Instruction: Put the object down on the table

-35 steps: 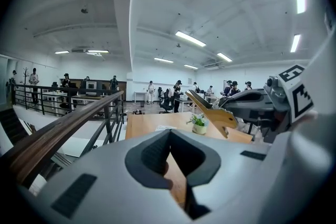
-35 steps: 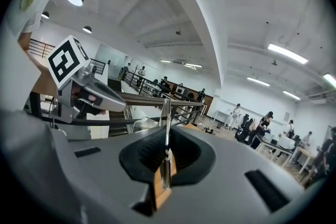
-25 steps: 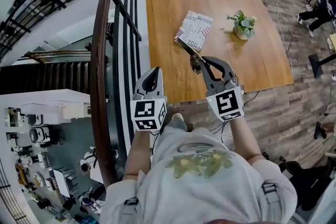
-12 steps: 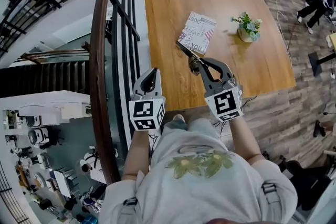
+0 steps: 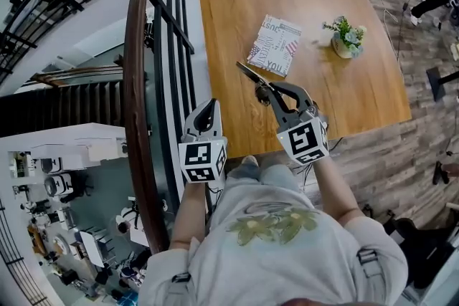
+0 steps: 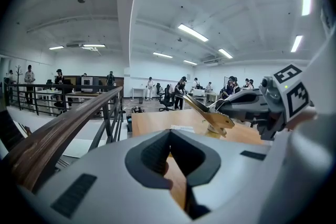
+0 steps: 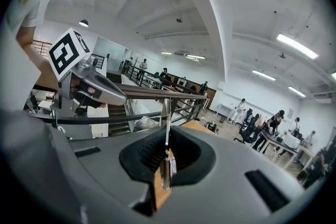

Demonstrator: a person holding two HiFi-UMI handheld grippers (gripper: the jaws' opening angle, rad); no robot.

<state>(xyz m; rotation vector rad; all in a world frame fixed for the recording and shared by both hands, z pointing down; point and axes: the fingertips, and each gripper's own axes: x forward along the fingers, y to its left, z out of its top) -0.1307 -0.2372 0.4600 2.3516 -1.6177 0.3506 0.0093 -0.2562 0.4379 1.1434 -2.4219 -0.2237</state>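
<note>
The object (image 5: 252, 75) is a thin, flat tool with a grey metal blade and a tan handle end. It is pinched edge-on in the right gripper (image 5: 269, 91), whose jaws are closed tight on it. It sticks out ahead of the tips, in the air over the near part of the wooden table (image 5: 323, 111), and points at a printed booklet (image 5: 274, 45). The left gripper (image 5: 208, 105) is level beside the right one with its jaws together and empty. Both grippers tilt slightly downward.

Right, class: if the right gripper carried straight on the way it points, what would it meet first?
Probably the bare table top between the booklet and the railing, the tip of its thin tool first; depth is unclear.
</note>
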